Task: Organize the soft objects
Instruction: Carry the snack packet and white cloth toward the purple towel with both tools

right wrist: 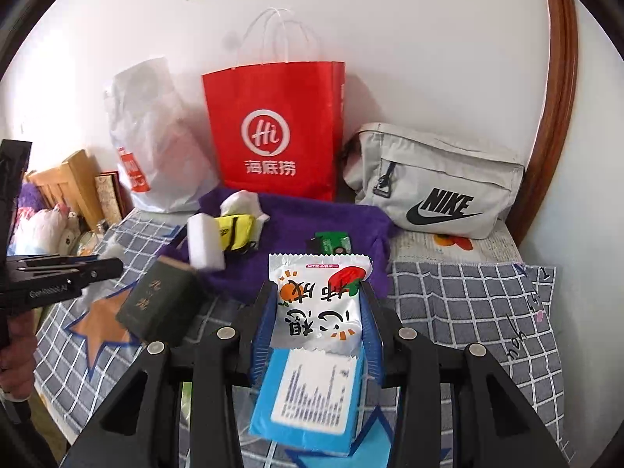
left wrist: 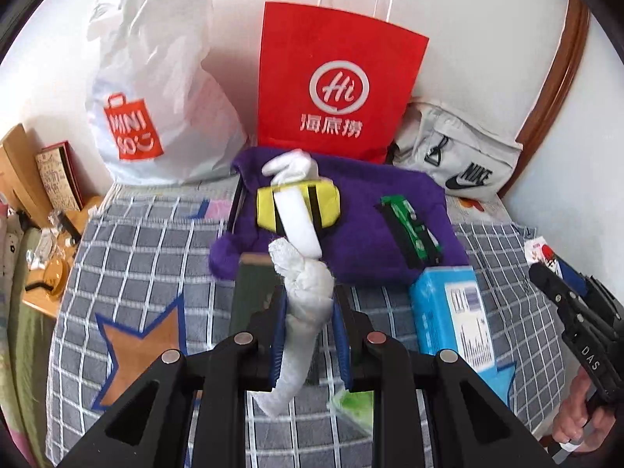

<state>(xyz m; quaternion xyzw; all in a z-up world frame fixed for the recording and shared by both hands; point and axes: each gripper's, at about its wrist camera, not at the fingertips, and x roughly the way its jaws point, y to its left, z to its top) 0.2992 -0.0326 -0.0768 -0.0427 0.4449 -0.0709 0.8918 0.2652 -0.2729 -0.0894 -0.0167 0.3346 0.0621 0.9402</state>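
Above the grid-patterned grey bedspread [left wrist: 128,257], both carries are under way — left gripper [left wrist: 308,335] clamped on a knotted white cloth [left wrist: 304,312], right gripper [right wrist: 318,312] clamped on a silver snack packet [right wrist: 318,300] — next, probably a bag to drop them in.

Against the wall at the back three bags stand in a row: the plastic Miniso bag [right wrist: 156,148] on the left, the Haidilao paper bag [right wrist: 277,128] in the middle, the Nike bag [right wrist: 433,183] on the right. Just before them a plush cloth [right wrist: 312,218] lies on the checked blanket [right wrist: 468,300]. On this cloth lie a sponge block [right wrist: 204,241] at the left, a small pouch [right wrist: 236,230] beside it, and a small packet [right wrist: 331,242] more to the right. Before the cloth's left edge lies a dark box [right wrist: 156,304]. The tissue pack [right wrist: 312,394] lies before the cloth, to the right of the box. A wooden headboard [right wrist: 66,179] stands at the far left.
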